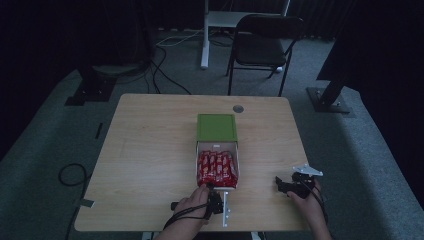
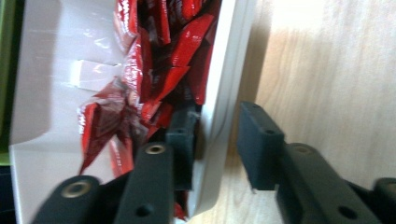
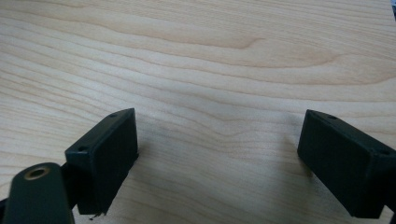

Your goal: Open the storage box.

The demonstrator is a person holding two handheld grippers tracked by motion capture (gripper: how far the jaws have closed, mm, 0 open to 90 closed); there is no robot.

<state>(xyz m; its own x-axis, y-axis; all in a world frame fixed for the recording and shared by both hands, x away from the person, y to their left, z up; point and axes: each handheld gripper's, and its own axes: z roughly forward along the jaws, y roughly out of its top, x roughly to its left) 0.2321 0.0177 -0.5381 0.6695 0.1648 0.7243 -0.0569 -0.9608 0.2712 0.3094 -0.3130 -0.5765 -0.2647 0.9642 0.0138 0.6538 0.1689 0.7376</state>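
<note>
High view is dim, and the left gripper (image 1: 214, 192) sits half under the person's left hand (image 1: 192, 202) at the near edge of the white box (image 1: 217, 146), so how its jaws stand cannot be read from above. Left gripper view settles it: one jaw is inside the box among the red packets (image 2: 154, 70), the other outside over the wooden table (image 2: 336, 70), with the box's white wall (image 2: 219, 107) between them. A gap shows between the outer jaw and the wall, so the jaws straddle the wall without pressing on it. The inner jaw's tip is partly hidden by the packets and the wall.

The box lies in the middle of the table (image 1: 150, 150), its green lid (image 1: 216, 127) folded back on the far side, the packets (image 1: 217, 169) filling the open tray. Print on the packets is too blurred and small to read in either view, and no brand can be made out. The left gripper view cuts the box off at top and left.

The right gripper (image 1: 286, 186) rests well apart to the right of the box, held by the right hand (image 1: 310, 205). Its own view shows both jaws wide open over bare wood grain, nothing between them.
</note>
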